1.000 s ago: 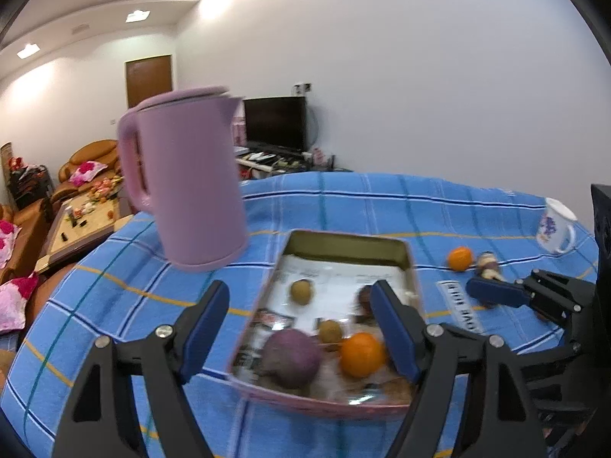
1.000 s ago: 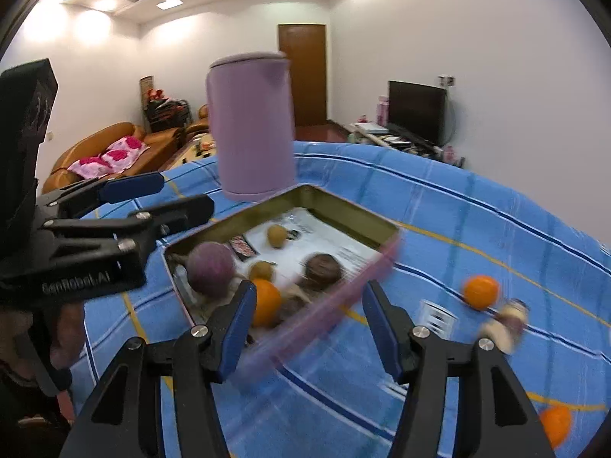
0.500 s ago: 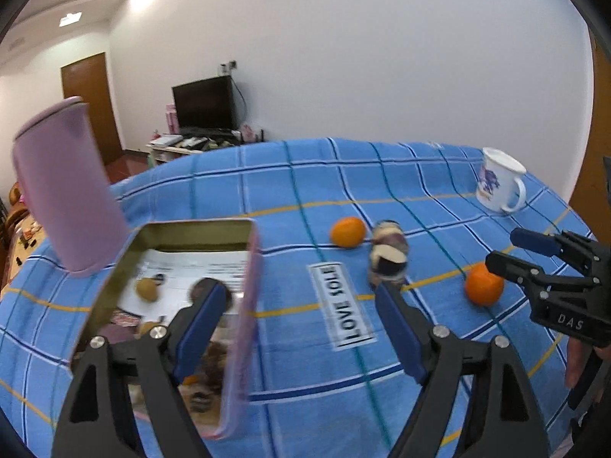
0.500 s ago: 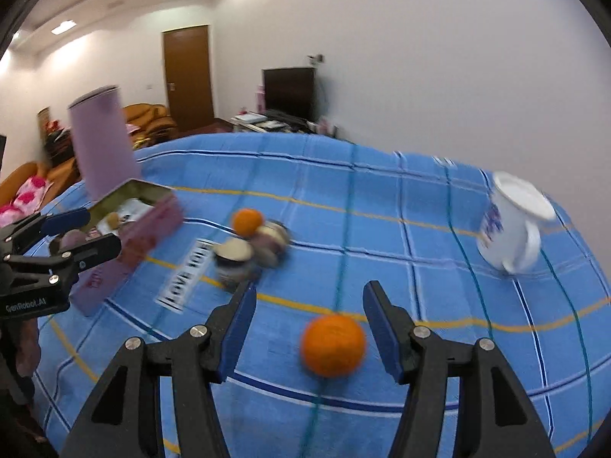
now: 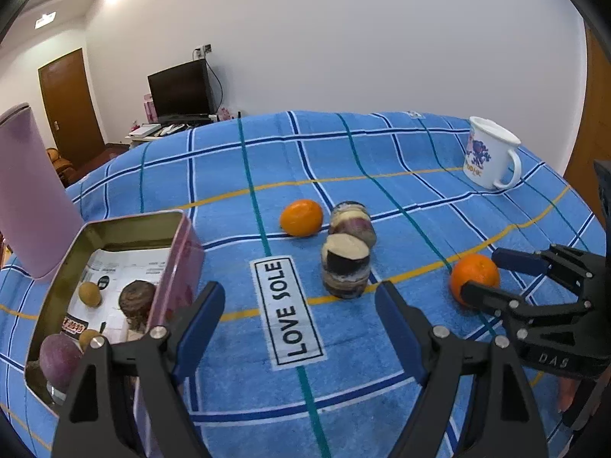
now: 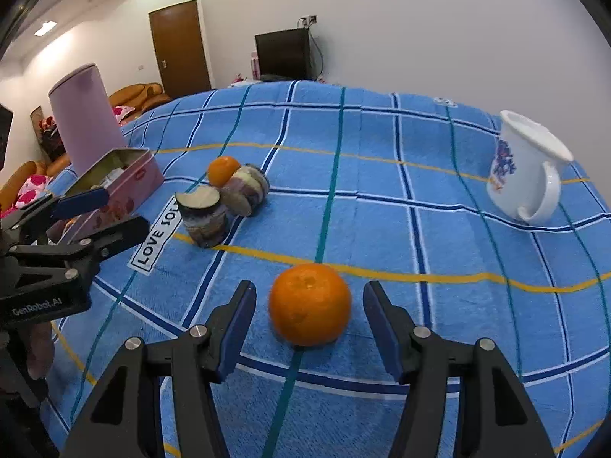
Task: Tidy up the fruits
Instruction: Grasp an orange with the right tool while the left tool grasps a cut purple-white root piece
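On the far left stands the tall pink kettle (image 5: pixel 26 198), and just right of it the pink tin (image 5: pixel 179 263) sits on the blue checked cloth (image 5: pixel 382 160) that covers the counter; inside the tin lie a purple fruit (image 5: pixel 57 358), two small yellow-brown ones and a dark brown one. My left jaws (image 5: pixel 298 324) hang released over the "LOVE SOLE" label (image 5: pixel 286 309), with nothing between them; they have just been spreading a little wider. Right of the label stand two cut purple-skinned pieces (image 5: pixel 345 267), close together, with an orange (image 5: pixel 301 217) just beside the far one. Further right, a second orange (image 6: pixel 309 303) rests on the cloth between my right jaws (image 6: pixel 309 320), which stand released on either side, neither pad touching it. At the far right sits the white printed mug (image 6: pixel 530 171), well apart from the fruit.
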